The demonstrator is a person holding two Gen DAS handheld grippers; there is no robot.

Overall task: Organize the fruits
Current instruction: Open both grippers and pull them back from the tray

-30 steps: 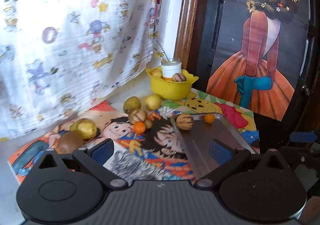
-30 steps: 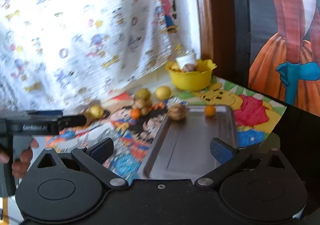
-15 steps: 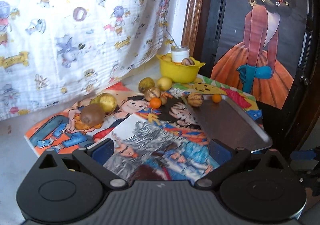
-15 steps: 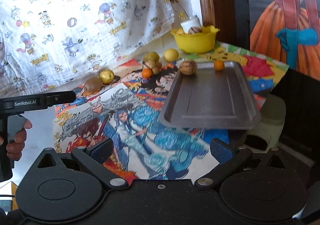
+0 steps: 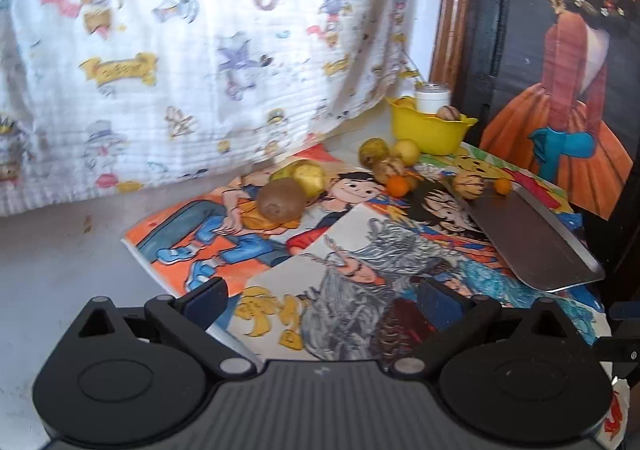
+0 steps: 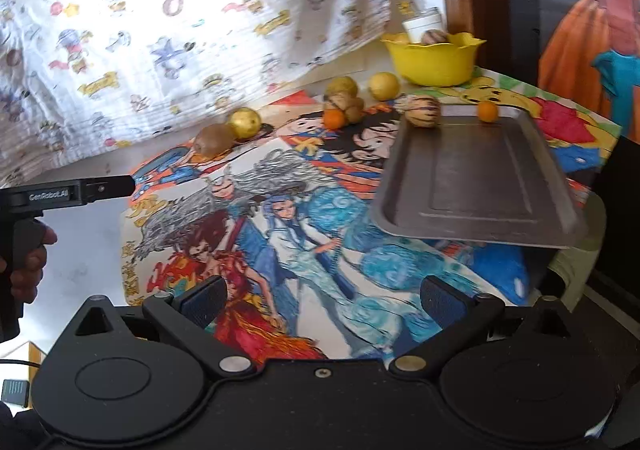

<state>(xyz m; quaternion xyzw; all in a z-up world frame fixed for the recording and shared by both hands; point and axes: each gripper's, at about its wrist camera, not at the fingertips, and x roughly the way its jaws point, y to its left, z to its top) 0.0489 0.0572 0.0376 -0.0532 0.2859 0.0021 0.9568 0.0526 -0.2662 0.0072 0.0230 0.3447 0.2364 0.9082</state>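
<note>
A grey metal tray (image 6: 476, 174) lies at the right of a cartoon-printed mat, with a striped brown fruit (image 6: 423, 111) and a small orange fruit (image 6: 487, 111) at its far end. It also shows in the left wrist view (image 5: 532, 234). A kiwi (image 5: 281, 199) and a yellow fruit (image 5: 308, 174) lie at the mat's left. More fruits (image 6: 344, 102) cluster near a yellow bowl (image 6: 434, 58). My left gripper (image 5: 320, 296) is open and empty, well short of the kiwi. My right gripper (image 6: 320, 296) is open and empty, short of the tray.
A printed white cloth (image 5: 180, 50) hangs behind the mat. A white jar (image 5: 432, 96) stands behind the yellow bowl (image 5: 430, 128). A dark panel with a painted girl (image 5: 568, 70) closes the right side. The left gripper's body and a hand (image 6: 28, 250) show at the right wrist view's left.
Both grippers have pulled back from the fruits and the tray, which now look farther off. The left view has swung left toward the kiwi. Both stay open.
</note>
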